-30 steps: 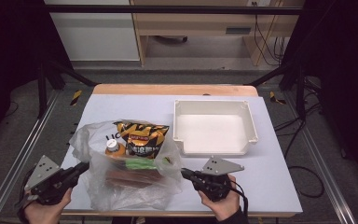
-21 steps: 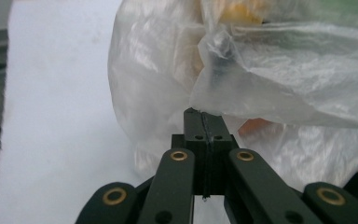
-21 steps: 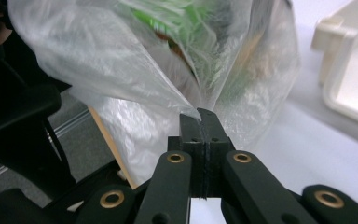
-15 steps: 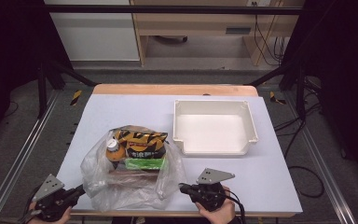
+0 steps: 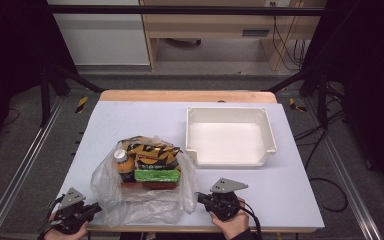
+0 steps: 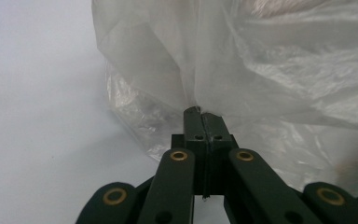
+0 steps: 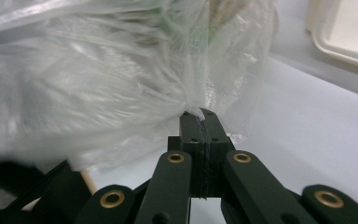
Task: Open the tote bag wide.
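Right now our clear plastic bag [image 5: 142, 192] sits at the near-left part of the table [image 5: 300, 200], its loose end reaching almost to the near edge. It's thin, see-through film w/ lots of crinkles and milky folds, slumped around what's inside. Through it we make out a black-and-yellow snack packet [image 5: 152, 151], a small dark bottle w/ a white cap [image 5: 122, 162], a green pack [image 5: 157, 176] and something reddish-brown under that, which we can't ID.

We pinch the bag at both near corners. Our left gripper [image 5: 96, 207] is at the near-left corner of the table, jaws fully closed; in the left gripper view [image 6: 204, 116] a gathered fold of film is nipped right at the tips. Our right gripper [image 5: 200, 197] is at the near edge, approx. mid-table, just beside the bag's right side; in the right gripper view [image 7: 201, 117] its jaws are also pressed tight together, w/ a twisted bunch of film caught at the tips.

Further out, a white tray [image 5: 228, 157] lies toward the far-right of the table, apart from the bag, open side up.
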Demonstrator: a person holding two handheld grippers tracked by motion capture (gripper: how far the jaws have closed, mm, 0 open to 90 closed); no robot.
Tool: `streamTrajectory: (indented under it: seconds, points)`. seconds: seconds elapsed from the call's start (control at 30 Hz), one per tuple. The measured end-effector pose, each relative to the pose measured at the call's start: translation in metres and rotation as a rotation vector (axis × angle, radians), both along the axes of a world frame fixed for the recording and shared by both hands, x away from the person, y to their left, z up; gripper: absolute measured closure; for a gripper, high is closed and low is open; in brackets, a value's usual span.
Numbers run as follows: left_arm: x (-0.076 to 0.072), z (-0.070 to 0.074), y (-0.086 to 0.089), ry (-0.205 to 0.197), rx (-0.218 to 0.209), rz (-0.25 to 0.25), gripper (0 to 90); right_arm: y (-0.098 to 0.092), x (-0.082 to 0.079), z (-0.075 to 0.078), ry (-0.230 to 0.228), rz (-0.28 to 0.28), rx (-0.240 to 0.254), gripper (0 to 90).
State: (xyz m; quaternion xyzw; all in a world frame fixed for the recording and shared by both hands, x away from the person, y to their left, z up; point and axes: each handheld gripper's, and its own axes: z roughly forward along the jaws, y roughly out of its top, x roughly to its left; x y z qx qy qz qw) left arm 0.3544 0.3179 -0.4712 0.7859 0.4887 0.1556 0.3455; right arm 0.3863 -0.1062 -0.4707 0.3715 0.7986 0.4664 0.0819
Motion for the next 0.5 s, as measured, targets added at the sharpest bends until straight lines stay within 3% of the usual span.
streamTrajectory:
  seconds: [0.33,0.5]
  points:
    - [0.000,-0.003,0.000,0.013,-0.002,-0.006,90.0,0.009,0.010,-0.015,0.020,-0.014,-0.042,90.0]
    - [-0.002,-0.001,0.000,-0.049,-0.013,-0.015,89.5,0.007,0.009,-0.013,-0.002,0.004,-0.039,85.9]
